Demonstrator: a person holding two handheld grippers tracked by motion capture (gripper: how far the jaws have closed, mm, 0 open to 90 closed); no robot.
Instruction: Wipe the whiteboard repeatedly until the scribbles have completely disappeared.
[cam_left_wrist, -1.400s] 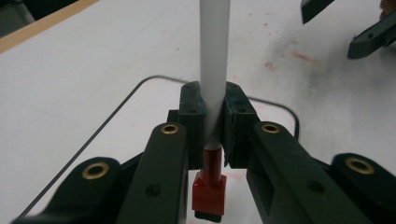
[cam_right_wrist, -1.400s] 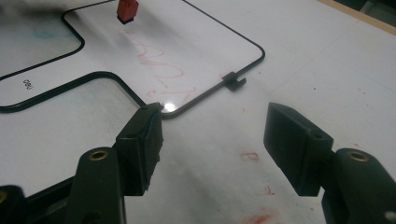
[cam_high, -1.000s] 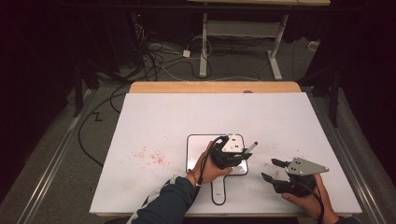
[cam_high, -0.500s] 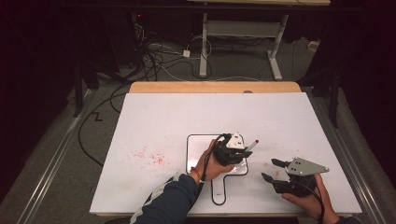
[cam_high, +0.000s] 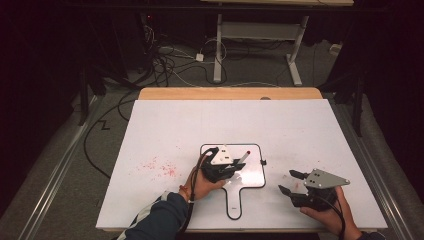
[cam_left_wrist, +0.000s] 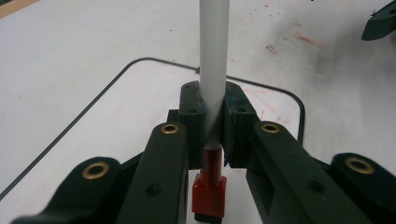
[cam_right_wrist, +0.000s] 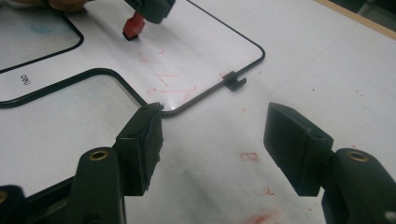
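Dim room, light falls mostly on the wide white-topped desk (cam_high: 300, 125) w/ a light wooden strip (cam_high: 230, 93) along its far edge. Faint red smudges (cam_high: 159, 167) on the white top, left of centre. Floor is grey carpet (cam_high: 65, 165), dark toward the edges. Beyond the desk: tangle of black & white cables (cam_high: 175, 60) on the floor, next to a white metal table frame (cam_high: 260, 35) w/ two legs on flat feet. Silver metal rail (cam_high: 55, 175) runs along the floor at left, another at right (cam_high: 372, 165). Background black, walls not discernible.
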